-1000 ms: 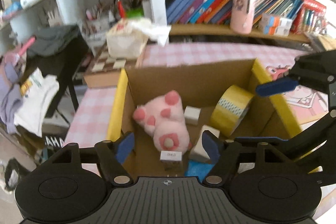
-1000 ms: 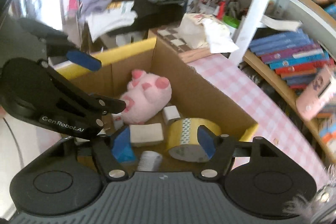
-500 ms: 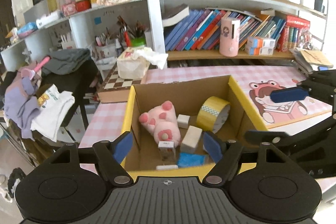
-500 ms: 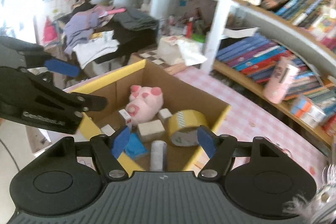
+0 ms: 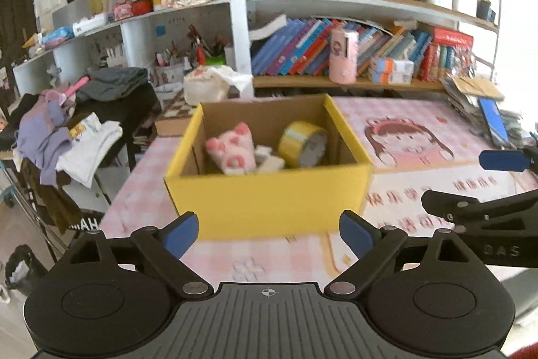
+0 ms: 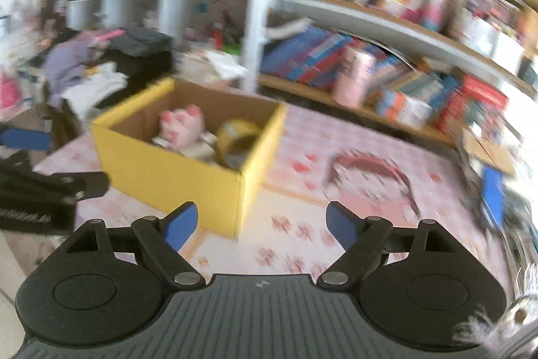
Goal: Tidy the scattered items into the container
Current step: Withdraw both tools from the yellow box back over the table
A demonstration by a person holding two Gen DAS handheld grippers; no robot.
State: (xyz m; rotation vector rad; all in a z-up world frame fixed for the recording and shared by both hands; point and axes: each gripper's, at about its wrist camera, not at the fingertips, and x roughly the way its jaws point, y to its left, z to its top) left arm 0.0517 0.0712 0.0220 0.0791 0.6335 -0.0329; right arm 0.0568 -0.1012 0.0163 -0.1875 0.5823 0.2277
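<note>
Both claws spread and empty, left claw (image 5: 268, 229), right claw (image 6: 260, 222); yellow cardboard box (image 5: 269, 201) mid-frame holds pink plush (image 5: 232, 148) and tape roll (image 5: 302, 143).

Both pictures are bright. White glare washes the right edges. The right wrist picture is very blurry. Edges bend round.

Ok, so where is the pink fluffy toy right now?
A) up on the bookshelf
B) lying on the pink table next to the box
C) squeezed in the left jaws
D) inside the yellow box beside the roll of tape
D: the pink fluffy toy lies inside the yellow box, next to the roll of tape, while the left gripper and right gripper both have open, empty jaws.
</note>
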